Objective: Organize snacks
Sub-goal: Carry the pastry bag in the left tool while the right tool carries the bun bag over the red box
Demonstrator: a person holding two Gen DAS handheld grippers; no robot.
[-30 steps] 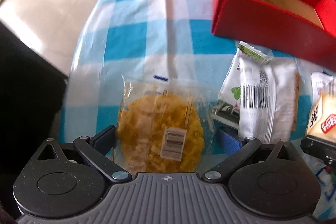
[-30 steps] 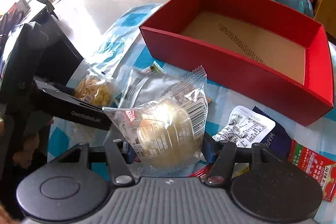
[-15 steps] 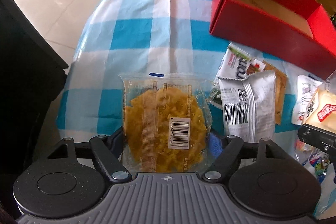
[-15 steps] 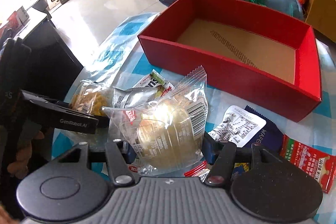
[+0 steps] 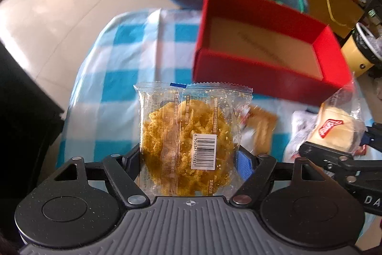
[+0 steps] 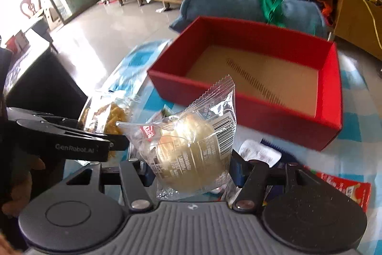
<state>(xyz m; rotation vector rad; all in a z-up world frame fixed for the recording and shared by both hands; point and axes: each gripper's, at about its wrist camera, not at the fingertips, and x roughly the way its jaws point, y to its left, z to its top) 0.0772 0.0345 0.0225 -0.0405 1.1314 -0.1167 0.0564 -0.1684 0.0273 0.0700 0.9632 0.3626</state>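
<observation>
Nearest the left wrist camera, the left gripper (image 5: 188, 154) has its jaws closed on a clear packet of yellow crisp (image 5: 188, 135), pinching it by its lower sides so that the packet stands upright, clear of the checked cloth (image 5: 133, 49). Over the last second these jaws have been closing, and the packet now sits pressed between the pads. The right gripper (image 6: 191, 171) holds its jaws at a narrow setting around a clear packet with a pale round cake (image 6: 191, 147), which tilts up and to the right with its sealed end free.

Just past both packets, loose snacks lie on the cloth: a white wrapper (image 6: 259, 151), a dark blue wrapper (image 6: 274, 143) and a red packet (image 6: 346, 188) on the right, and blurred wrappers beside the crisp.

Farther off stands the red box (image 6: 329, 111), open-topped, with nothing visible on its brown floor. It is well ahead of both grippers.

The step in hand looks like carrying both packets to the box. To do it well, each should probably clear the near red wall before the jaws open, and go to separate parts of the floor so that neither lands on the other. The crisp seems brittle, so the grip wants to be gentle and the drop low.
</observation>
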